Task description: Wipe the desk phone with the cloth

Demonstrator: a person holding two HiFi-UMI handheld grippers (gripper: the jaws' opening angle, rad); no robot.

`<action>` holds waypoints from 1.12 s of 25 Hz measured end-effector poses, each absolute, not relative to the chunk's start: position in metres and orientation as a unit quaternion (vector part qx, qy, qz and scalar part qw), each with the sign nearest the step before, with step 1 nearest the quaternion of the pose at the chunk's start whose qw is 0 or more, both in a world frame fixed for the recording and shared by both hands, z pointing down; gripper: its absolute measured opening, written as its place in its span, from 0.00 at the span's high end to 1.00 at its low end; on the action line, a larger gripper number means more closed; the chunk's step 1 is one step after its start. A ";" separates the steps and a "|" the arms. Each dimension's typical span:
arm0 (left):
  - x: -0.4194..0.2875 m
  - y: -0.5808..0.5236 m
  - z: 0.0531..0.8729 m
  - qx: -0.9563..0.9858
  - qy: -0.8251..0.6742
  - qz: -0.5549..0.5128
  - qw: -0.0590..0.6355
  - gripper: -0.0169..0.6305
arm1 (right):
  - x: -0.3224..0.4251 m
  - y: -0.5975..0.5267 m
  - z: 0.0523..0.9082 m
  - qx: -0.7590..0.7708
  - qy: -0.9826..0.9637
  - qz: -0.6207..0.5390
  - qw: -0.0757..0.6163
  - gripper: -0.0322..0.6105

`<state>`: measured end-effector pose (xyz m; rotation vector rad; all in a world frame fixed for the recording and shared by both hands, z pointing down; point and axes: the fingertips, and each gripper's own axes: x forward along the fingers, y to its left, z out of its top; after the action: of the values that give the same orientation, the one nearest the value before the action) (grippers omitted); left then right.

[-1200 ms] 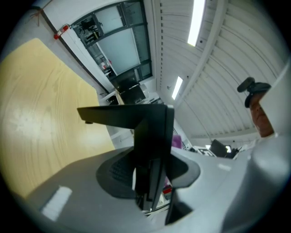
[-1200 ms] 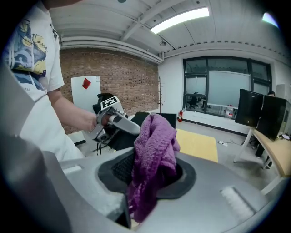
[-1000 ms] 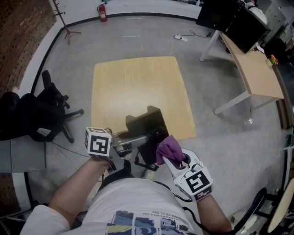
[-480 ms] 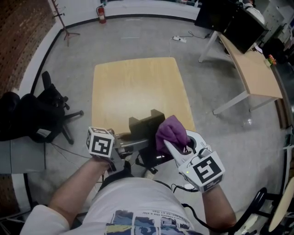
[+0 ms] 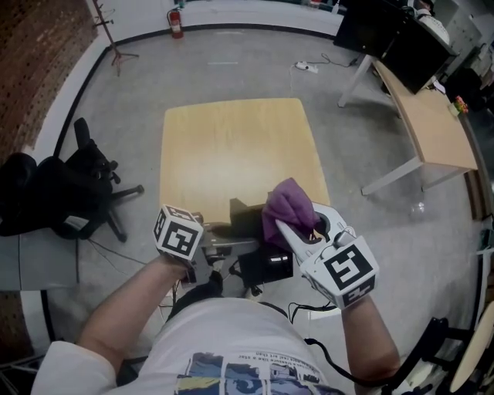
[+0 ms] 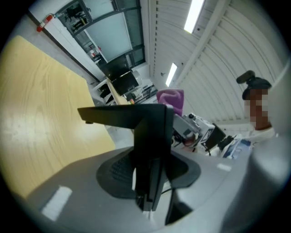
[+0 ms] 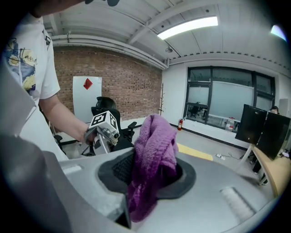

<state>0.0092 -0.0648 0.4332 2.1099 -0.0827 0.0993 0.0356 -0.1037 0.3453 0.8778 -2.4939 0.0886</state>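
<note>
The black desk phone (image 5: pixel 265 265) hangs just off the near edge of the wooden table (image 5: pixel 231 146), with my left gripper (image 5: pixel 238 245) shut on it. In the left gripper view the phone (image 6: pixel 148 136) stands on edge between the grey jaws of the left gripper (image 6: pixel 148 175). My right gripper (image 5: pixel 292 227) is shut on a bunched purple cloth (image 5: pixel 287 207), which lies against the phone's upper right part. The cloth (image 7: pixel 152 159) fills the right gripper (image 7: pixel 152 184) in its own view, and the left gripper's marker cube (image 7: pixel 103 121) shows beyond it. The phone's keys are hidden.
A black office chair (image 5: pixel 77 189) stands left of the table. A second desk (image 5: pixel 432 116) with dark monitors (image 5: pixel 386 31) is at the right. A fire extinguisher (image 5: pixel 176 21) and a coat stand (image 5: pixel 104 31) are by the far wall. A cable (image 5: pixel 305 312) trails under my right arm.
My right gripper has carried the cloth from the phone's near side up and away from me, onto its upper right part. The left gripper still holds the phone and has barely shifted.
</note>
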 end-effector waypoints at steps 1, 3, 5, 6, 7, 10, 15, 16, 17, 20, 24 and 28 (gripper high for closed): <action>0.008 -0.066 0.434 0.870 -0.032 0.042 0.491 0.70 | 0.037 -0.102 0.350 0.322 -0.913 0.039 0.247 0.78; 0.004 -0.069 0.436 0.871 -0.029 0.043 0.489 0.70 | 0.042 -0.096 0.359 0.322 -0.911 0.052 0.250 0.78; -0.001 -0.072 0.436 0.872 -0.028 0.040 0.487 0.70 | 0.045 -0.086 0.371 0.320 -0.910 0.067 0.257 0.78; -0.004 -0.075 0.436 0.873 -0.027 0.038 0.485 0.69 | 0.047 -0.080 0.377 0.319 -0.908 0.076 0.260 0.78; -0.007 -0.077 0.435 0.875 -0.027 0.036 0.483 0.70 | 0.049 -0.075 0.383 0.318 -0.907 0.085 0.262 0.78; -0.014 -0.083 0.434 0.879 -0.026 0.037 0.475 0.70 | 0.053 -0.060 0.400 0.317 -0.903 0.108 0.269 0.78; -0.017 -0.088 0.432 0.875 -0.027 0.032 0.482 0.70 | 0.058 -0.038 0.421 0.307 -0.896 0.129 0.292 0.78; -0.017 -0.089 0.431 0.875 -0.026 0.033 0.483 0.70 | 0.060 -0.035 0.423 0.306 -0.895 0.129 0.298 0.78; -0.016 -0.089 0.431 0.875 -0.024 0.033 0.483 0.69 | 0.061 -0.033 0.425 0.304 -0.894 0.129 0.302 0.78; -0.015 -0.088 0.433 0.874 -0.013 0.035 0.484 0.70 | 0.062 -0.033 0.418 0.303 -0.895 0.124 0.301 0.78; -0.011 -0.082 0.442 0.874 0.004 0.043 0.484 0.70 | 0.066 -0.056 0.388 0.323 -0.899 0.091 0.280 0.78; -0.007 -0.071 0.444 0.876 0.024 0.056 0.478 0.70 | 0.072 -0.088 0.358 0.347 -0.900 0.062 0.257 0.78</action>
<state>-0.0066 -0.0705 0.4444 2.1405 0.0586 0.1358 0.0718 -0.0879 0.3584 0.9410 -2.4420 0.1690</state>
